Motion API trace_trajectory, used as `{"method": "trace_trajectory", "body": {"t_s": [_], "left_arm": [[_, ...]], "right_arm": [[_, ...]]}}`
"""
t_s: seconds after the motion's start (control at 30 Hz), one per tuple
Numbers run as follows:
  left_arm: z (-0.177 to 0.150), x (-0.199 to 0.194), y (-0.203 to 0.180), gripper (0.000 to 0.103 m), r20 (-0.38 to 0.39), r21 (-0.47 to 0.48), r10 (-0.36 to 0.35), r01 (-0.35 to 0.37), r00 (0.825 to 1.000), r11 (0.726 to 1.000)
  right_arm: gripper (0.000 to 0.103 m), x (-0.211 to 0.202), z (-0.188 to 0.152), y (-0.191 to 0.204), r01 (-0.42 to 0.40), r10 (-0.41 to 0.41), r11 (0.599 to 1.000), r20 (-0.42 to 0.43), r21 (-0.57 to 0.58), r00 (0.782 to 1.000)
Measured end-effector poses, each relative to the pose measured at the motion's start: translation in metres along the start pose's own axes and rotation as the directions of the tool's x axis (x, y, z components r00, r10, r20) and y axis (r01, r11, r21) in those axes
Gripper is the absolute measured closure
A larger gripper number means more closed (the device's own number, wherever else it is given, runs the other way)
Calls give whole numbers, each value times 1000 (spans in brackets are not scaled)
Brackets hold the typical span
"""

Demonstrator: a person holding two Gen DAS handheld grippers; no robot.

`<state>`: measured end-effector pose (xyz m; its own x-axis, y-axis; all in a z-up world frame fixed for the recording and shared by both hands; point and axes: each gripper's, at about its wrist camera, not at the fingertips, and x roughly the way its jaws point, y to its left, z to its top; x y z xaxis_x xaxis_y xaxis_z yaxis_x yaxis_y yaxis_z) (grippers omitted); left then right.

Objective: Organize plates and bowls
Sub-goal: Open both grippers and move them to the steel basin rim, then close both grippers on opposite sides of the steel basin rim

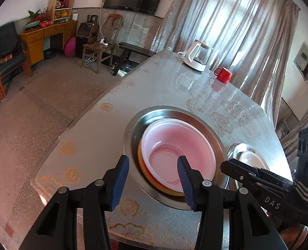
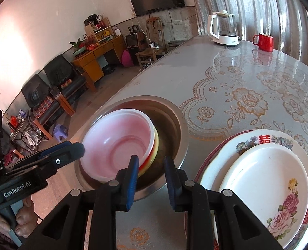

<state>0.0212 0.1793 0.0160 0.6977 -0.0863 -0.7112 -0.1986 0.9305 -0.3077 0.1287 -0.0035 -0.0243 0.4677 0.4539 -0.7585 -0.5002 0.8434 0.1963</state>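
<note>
A pink-white plastic bowl (image 1: pixel 179 152) sits nested on red and yellow bowls inside a wide steel basin (image 1: pixel 133 129) on the table. My left gripper (image 1: pixel 154 179) is open, its jaws on either side of the stack's near rim, holding nothing. In the right wrist view the same bowl stack (image 2: pixel 118 143) lies in the basin (image 2: pixel 174 120). My right gripper (image 2: pixel 150 177) is open and empty, above the basin's near rim. A stack of flowered plates (image 2: pixel 268 173) lies to its right; the plates also show in the left wrist view (image 1: pixel 249 158).
A white kettle (image 1: pixel 197 56) and a red mug (image 1: pixel 223 75) stand at the table's far side. The table's left edge (image 1: pixel 87 112) drops to the floor. Chairs, a desk and a TV are across the room.
</note>
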Motion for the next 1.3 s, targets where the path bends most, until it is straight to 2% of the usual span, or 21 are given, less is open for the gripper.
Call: {"method": "trace_trajectory", "body": {"t_s": [0.33, 0.73, 1.3], "left_arm": [[-4, 6, 32, 55, -14, -61, 75, -76, 997, 995], [-5, 26, 23, 55, -55, -18, 68, -69, 996, 997], [3, 39, 32, 54, -63, -62, 58, -62, 996, 996]], "right_arm": [[79, 0, -2, -17, 24, -23, 998, -9, 54, 1000], [78, 10, -3, -14, 32, -31, 999, -34, 33, 999], [78, 22, 6, -14, 62, -61, 998, -54, 15, 997]]}}
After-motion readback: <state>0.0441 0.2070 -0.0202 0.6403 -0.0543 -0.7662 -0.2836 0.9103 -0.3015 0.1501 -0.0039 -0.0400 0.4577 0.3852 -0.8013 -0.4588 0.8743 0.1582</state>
